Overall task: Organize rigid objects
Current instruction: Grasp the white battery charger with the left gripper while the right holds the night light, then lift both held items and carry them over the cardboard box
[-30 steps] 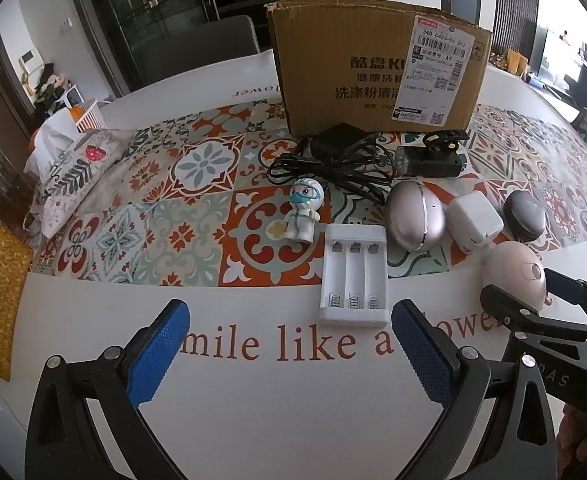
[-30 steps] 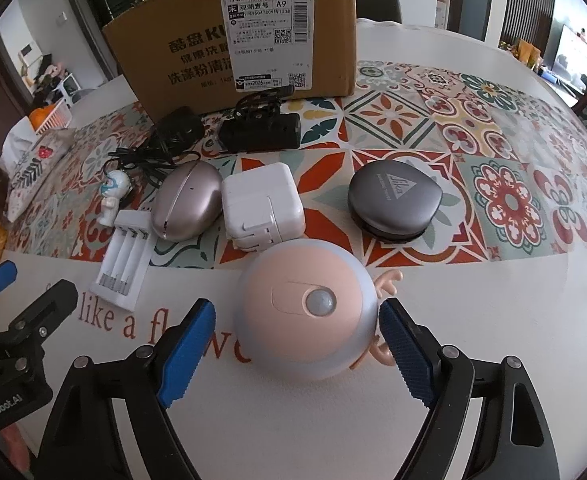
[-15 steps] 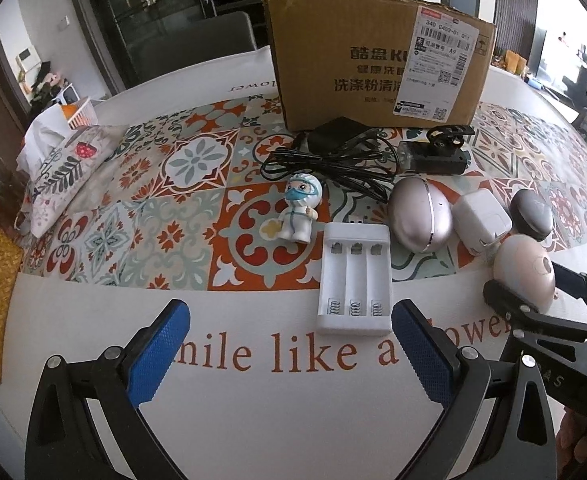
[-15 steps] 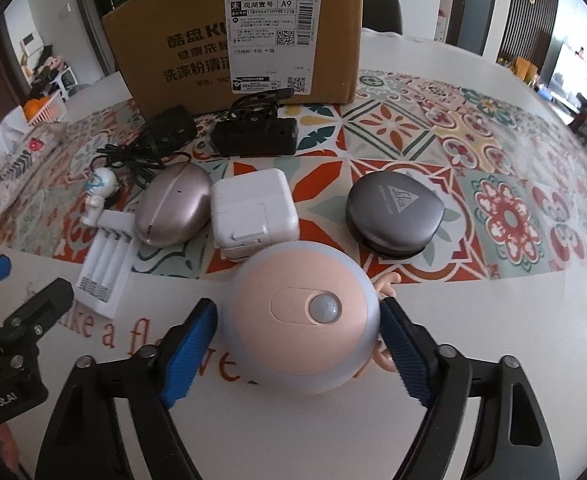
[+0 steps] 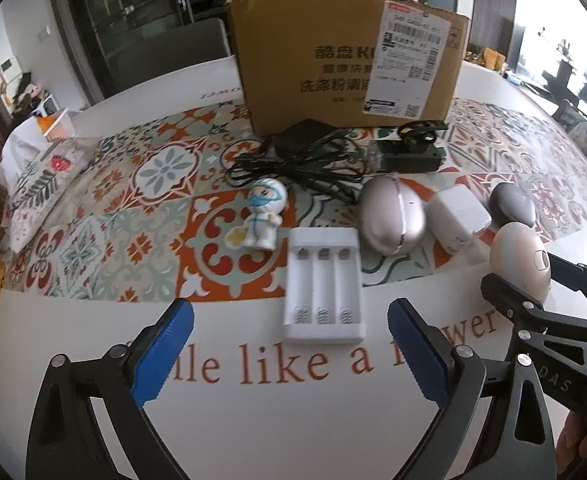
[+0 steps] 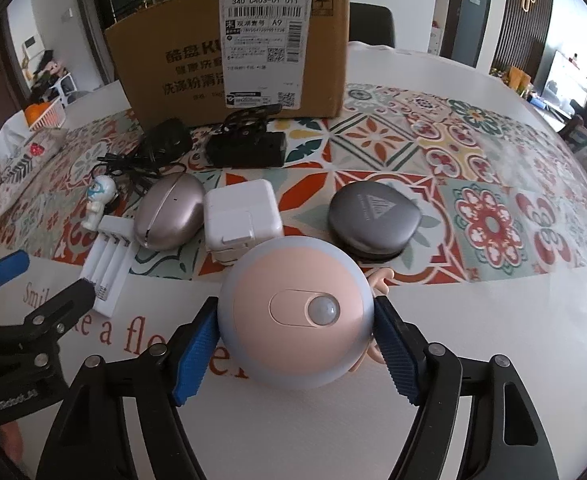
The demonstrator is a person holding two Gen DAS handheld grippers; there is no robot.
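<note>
a round pink and pale blue gadget (image 6: 296,316), with a small sensor dome on its top, sits on the white strip of the table (image 6: 493,400) along its near edge, just in front of the patterned tile runner. the right gripper (image 6: 295,354) has just been closing around it: both blue pads now press against its sides, so the gadget is gripped between jaws about half spread.

just behind the gadget, on the runner, stand a white square charger (image 6: 243,216), a rose-gold oval case (image 6: 169,212) to its left, and a dark grey rounded case (image 6: 373,216) to its right. a white battery charger (image 5: 323,284) with three empty slots lies across the runner's near edge. the left gripper (image 5: 289,350) hovers over the white strip nearer the camera than that charger, jaws wide, having just eased in slightly, nothing between them and touching nothing.

a small masked figurine (image 5: 263,216) stands left of the battery charger. further back lie a black power adapter with tangled cable (image 5: 305,156) and a black box-shaped device (image 5: 411,150). behind them, towards the table's far edge, a cardboard box (image 5: 313,72) stands upright; its inside cannot be seen. a floral cushion (image 5: 33,196) lies at the table's left edge.
</note>
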